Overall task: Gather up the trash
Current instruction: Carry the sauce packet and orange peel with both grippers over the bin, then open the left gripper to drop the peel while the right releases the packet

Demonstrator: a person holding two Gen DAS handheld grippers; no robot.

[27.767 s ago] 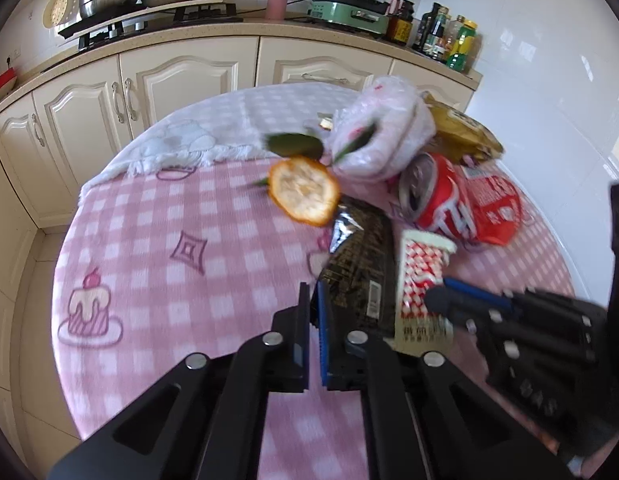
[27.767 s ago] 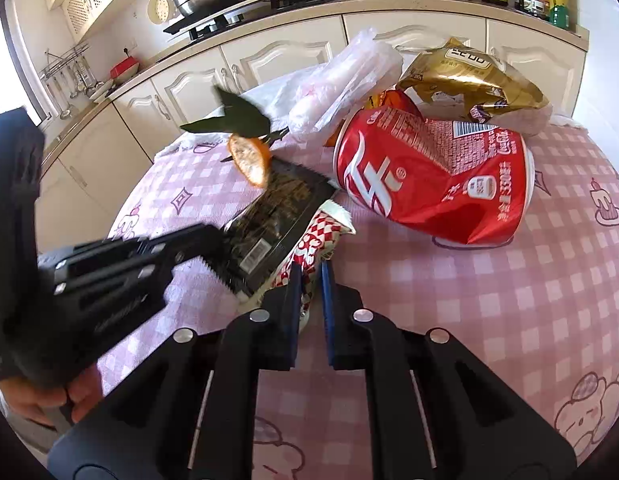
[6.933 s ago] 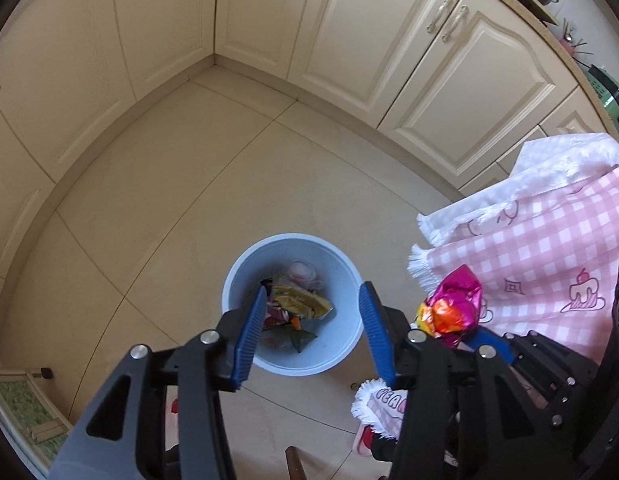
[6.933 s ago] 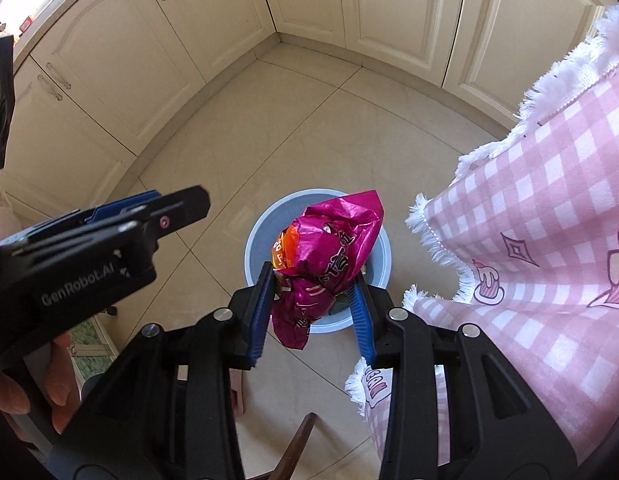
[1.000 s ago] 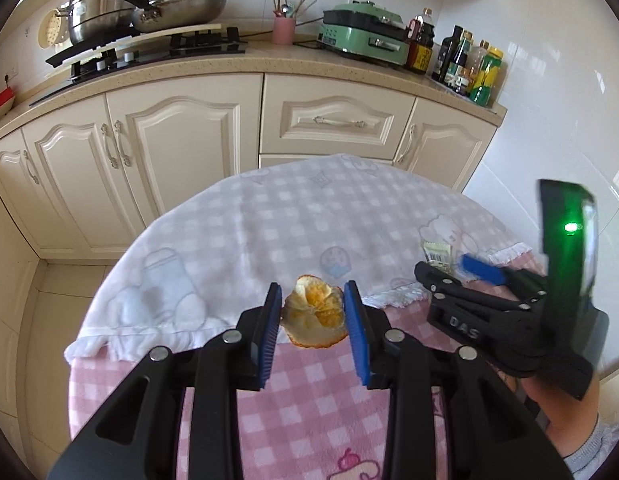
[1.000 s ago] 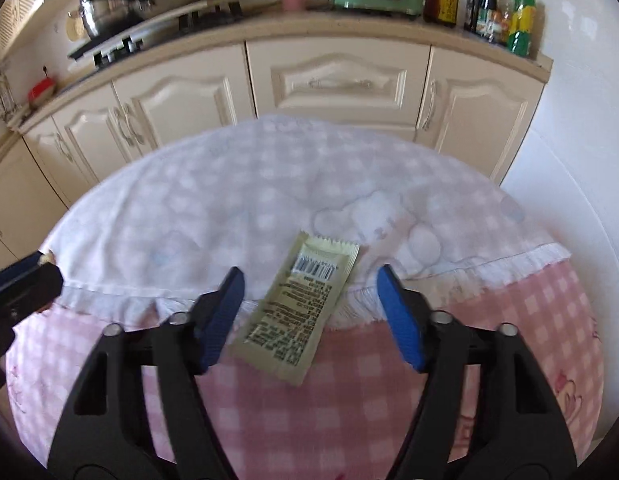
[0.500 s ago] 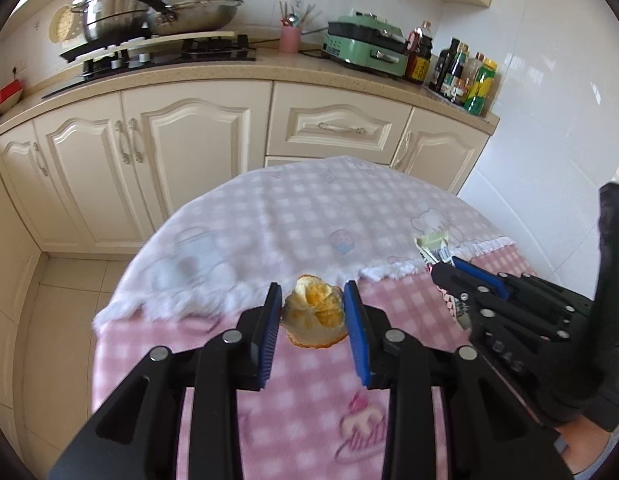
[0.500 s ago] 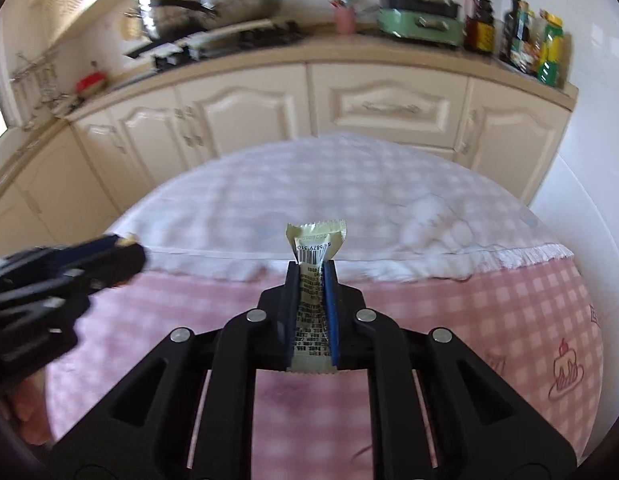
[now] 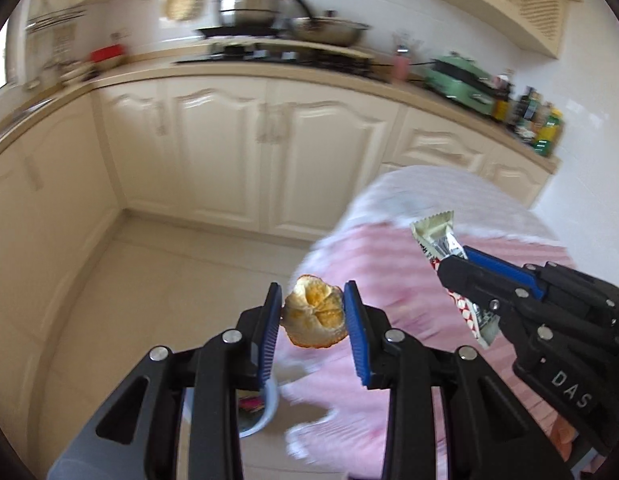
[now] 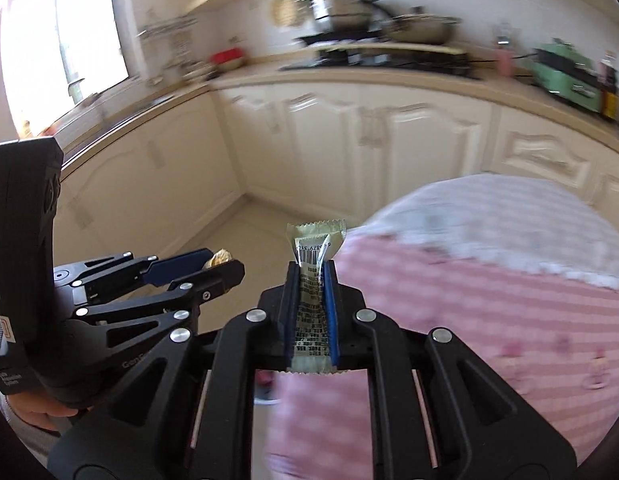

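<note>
**Carry phase: both grippers loaded, bin not yet beneath them**

The left gripper [image 9: 312, 304] pinches a piece of orange peel [image 9: 315, 318] between its blue pads, held in the air off the edge of the pink checked tablecloth [image 9: 389, 264]. The right gripper [image 10: 311, 280] is clamped on a flat snack wrapper [image 10: 313, 280], whose crimped end stands above the fingertips. The pale blue bin [image 9: 258, 412] shows only as a partial rim on the floor, low behind the left fingers. To do this step well, the operator should bring each load squarely over the bin mouth before spreading the fingers. The wrapper, judged light and flat, may drift or cling to a pad, so a low release is advisable. Grip pressure should be held until then.
</note>
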